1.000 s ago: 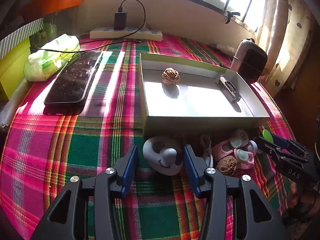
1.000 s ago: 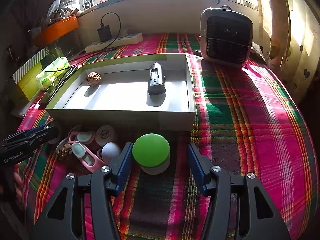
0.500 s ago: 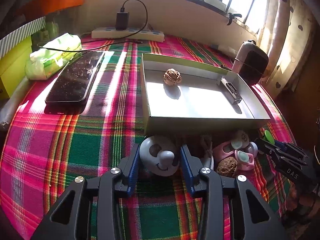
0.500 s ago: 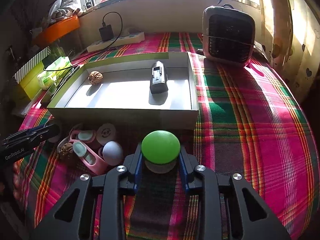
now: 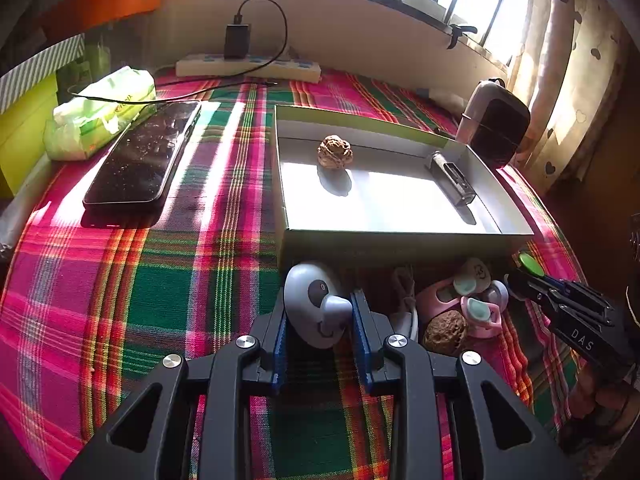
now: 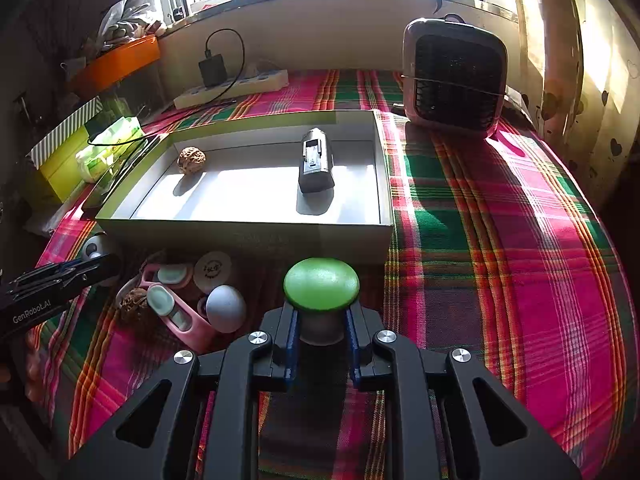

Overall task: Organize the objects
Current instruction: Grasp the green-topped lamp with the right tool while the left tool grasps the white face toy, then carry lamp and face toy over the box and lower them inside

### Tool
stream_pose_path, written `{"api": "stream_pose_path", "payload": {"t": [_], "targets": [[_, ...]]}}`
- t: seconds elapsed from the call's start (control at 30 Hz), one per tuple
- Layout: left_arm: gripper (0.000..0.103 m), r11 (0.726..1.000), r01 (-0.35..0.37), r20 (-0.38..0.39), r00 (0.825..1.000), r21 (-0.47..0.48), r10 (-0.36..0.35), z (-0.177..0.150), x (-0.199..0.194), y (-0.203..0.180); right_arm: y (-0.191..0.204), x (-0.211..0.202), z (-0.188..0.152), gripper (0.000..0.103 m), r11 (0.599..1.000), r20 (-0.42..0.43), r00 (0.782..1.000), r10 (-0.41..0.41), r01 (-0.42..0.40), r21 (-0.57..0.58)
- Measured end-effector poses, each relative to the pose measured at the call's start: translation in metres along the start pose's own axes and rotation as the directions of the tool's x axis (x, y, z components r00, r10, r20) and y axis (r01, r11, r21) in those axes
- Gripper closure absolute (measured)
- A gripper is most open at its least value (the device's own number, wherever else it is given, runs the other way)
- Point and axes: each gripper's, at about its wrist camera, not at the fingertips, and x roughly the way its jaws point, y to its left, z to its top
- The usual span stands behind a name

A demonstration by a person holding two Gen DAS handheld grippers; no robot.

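My left gripper [image 5: 318,308] has its jaws closing around a white round toy with a face [image 5: 308,292], and the blue pads touch its sides. It sits on the plaid cloth just in front of the shallow white box [image 5: 400,244]. My right gripper [image 6: 322,320] is shut on the grey stem of a green-capped knob [image 6: 322,284], in front of the box [image 6: 256,240]. A walnut [image 6: 191,160] and a black device [image 6: 316,162] lie inside the box. Between the grippers lie a pink case [image 6: 176,312], a grey egg [image 6: 226,308], a white disc [image 6: 213,267] and a second walnut [image 5: 445,330].
A phone [image 5: 144,156] and a green tissue pack [image 5: 100,116] lie left of the box. A power strip [image 5: 248,68] with a charger runs along the far wall. A small fan heater [image 6: 454,80] stands at the back right. Bare cloth stretches to the right.
Both grippers' jaws have come together, the left around the white face toy and the right onto the green knob's stem. Neither hand has shifted.
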Motion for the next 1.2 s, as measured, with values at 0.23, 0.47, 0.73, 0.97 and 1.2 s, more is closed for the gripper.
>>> {"api": "stream_pose_path", "payload": {"t": [0.23, 0.47, 0.73, 0.97, 1.2], "targets": [[0.077, 1.0, -0.001, 0.0, 1.0, -0.001, 0.001, -0.0002, -0.0001, 0.0, -0.0032, -0.0019, -0.0002, 0.085, 1.0, 0.009, 1.0, 0.007, -0.007, 0.013], [0.077, 1.0, 0.0, 0.0, 1.0, -0.001, 0.0, -0.0004, -0.0003, -0.0002, -0.0027, -0.0033, 0.0, 0.085, 1.0, 0.018, 1.0, 0.012, -0.012, 0.013], [0.077, 1.0, -0.002, 0.0, 1.0, 0.0, 0.002, -0.0008, -0.0005, -0.0005, -0.003, -0.0052, -0.0002, 0.085, 1.0, 0.029, 0.999, 0.018, -0.018, 0.013], [0.077, 1.0, -0.004, 0.0, 1.0, 0.003, 0.004, -0.0014, -0.001, -0.0013, -0.0039, -0.0062, 0.0005, 0.085, 1.0, 0.034, 0.999, 0.02, -0.02, 0.016], [0.077, 1.0, -0.013, 0.0, 1.0, 0.012, 0.013, -0.0025, -0.002, -0.0014, -0.0033, -0.0076, 0.0005, 0.085, 1.0, 0.041, 0.999, 0.02, -0.02, 0.014]]}}
